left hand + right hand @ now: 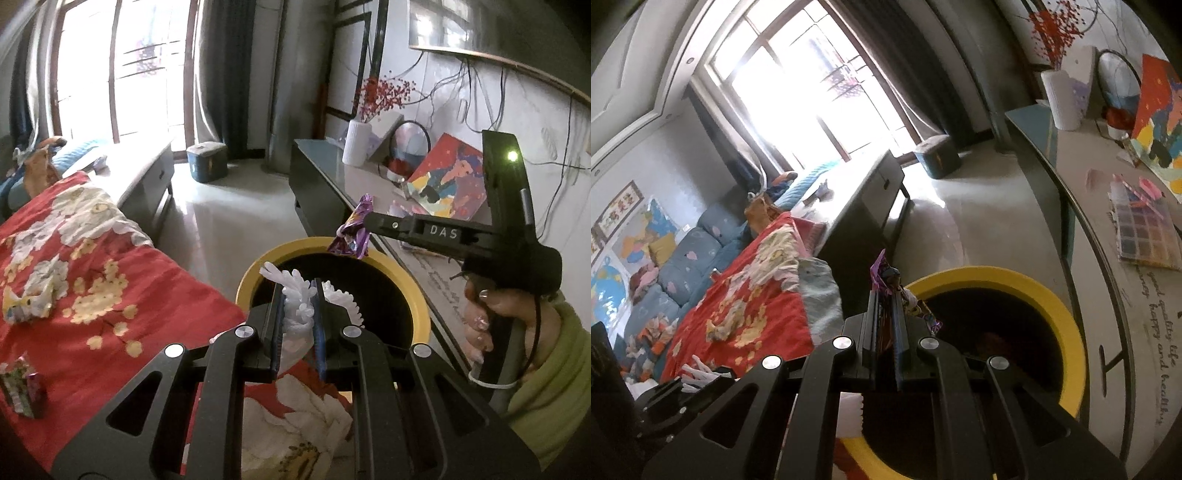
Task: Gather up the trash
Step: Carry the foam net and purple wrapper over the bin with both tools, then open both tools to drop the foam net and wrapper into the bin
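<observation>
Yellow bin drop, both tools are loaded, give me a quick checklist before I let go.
1. Left tool clamps the white crinkled wrapper: ok.
2. Right tool clamps the purple foil wrapper: ok.
3. White crinkled wrapper above the yellow bin opening: ok.
4. Purple foil wrapper inside the rim line: not ok, it hangs at the far edge.
5. Room left in the bin: cannot tell, interior is dark.
6. Trash left on the red blanket: not ok.
</observation>
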